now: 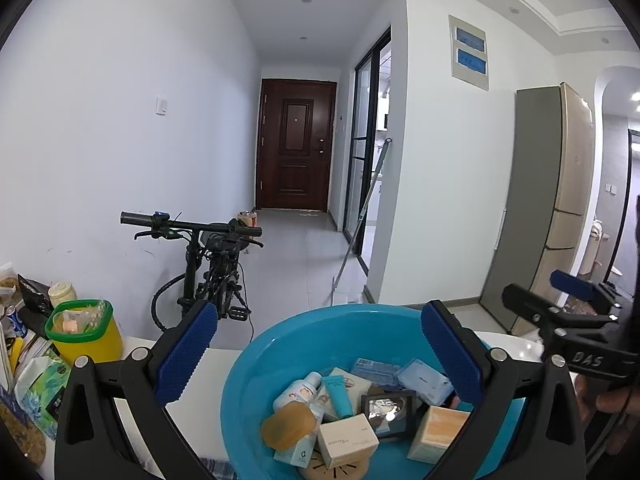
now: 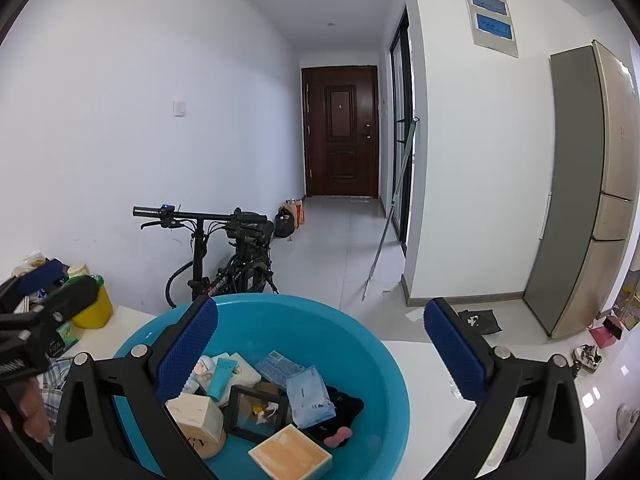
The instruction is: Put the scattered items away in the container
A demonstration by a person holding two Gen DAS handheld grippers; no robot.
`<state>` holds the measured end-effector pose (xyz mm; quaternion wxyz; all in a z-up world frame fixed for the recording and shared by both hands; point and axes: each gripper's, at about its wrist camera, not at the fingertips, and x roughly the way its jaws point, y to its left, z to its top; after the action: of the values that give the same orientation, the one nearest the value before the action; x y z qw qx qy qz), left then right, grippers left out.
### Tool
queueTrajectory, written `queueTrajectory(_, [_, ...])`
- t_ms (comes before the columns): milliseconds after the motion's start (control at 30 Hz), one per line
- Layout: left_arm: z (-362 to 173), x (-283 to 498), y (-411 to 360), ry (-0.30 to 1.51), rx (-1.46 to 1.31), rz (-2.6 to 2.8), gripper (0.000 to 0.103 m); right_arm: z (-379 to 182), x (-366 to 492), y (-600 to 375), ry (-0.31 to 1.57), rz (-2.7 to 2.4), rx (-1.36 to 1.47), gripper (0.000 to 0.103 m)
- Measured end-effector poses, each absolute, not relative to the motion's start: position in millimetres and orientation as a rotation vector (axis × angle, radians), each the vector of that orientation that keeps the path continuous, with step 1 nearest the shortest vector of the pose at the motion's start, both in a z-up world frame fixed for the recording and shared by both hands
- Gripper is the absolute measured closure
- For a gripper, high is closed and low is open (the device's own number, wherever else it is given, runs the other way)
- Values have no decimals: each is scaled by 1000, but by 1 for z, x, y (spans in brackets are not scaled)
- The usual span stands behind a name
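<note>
left gripper [image 1: 318, 354]: jaws wide, nothing held, blue bowl [image 1: 280, 344] sits between and below them at 6 o'clock | right gripper [image 2: 320, 350]: jaws wide, nothing held, bowl low at 7 o'clock | boxes, tubes and a black frame [image 2: 256, 410] lie inside bowl | bowl on white table [image 2: 424, 384]

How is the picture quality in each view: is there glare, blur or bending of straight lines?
Left wrist view: sharp, black corners, the fridge edge bows outward, and a bright glare patch sits on the framed picture inside the blue basin. Right wrist view: also sharp, the same fisheye bending, with bright reflections on the white table.
</note>
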<state>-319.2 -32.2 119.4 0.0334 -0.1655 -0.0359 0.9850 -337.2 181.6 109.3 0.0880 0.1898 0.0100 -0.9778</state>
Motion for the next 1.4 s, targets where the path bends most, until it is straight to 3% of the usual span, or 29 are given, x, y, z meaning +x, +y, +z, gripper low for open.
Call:
queueTrajectory(333, [161,-266,-19,-55,-416,3033,0,137,-288,172,125,-2900,501,0])
queueTrajectory(633, [190,-197,-15,-57,-379,3035,0,153,-230,180,70,-2895,486,0])
queueTrajectory(967, [193,-103,-9,-22,-414,3045,0,172,-147,185,70,-2892,405,0])
queueTrajectory(1400, [175,-8,-24,-104,-403,3062,0,170,-58,185,55,-2868,330,0])
